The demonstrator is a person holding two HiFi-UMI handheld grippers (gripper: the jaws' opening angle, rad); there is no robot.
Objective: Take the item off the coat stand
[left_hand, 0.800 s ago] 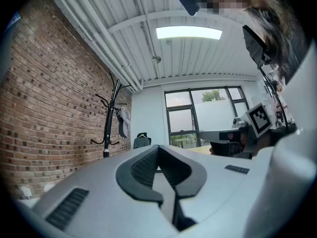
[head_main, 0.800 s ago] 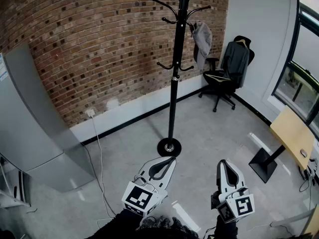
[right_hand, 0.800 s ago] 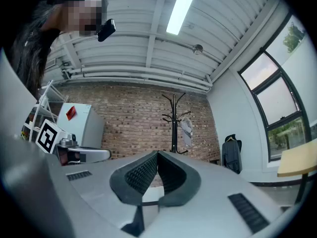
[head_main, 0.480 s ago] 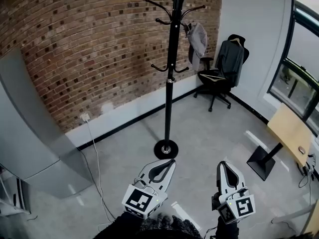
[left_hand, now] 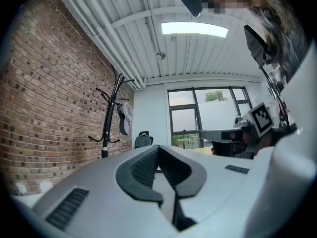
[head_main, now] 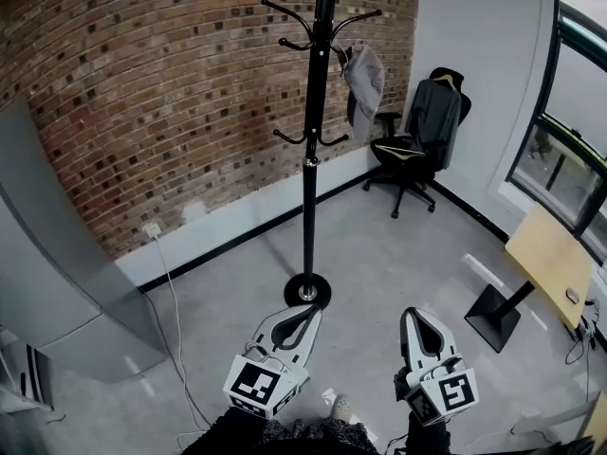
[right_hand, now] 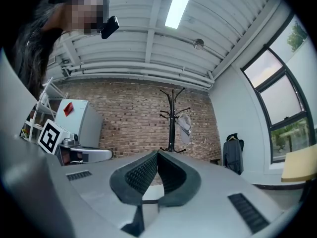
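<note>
Nearest in, low in the head view: the left gripper is held level, its fingers pressed together at the tips with nothing between them. Beside it, the right gripper has its fingers closed tip to tip too, and they are empty. Neither touches anything. Both point across the grey floor toward the coat stand, whose round base sits just past the left gripper's nose. High on the stand, the grey cloth item hangs from an upper hook on its right side, well apart from both grippers. Beyond stand the brick wall and, in the corner, an office chair with a dark jacket draped on it.
</note>
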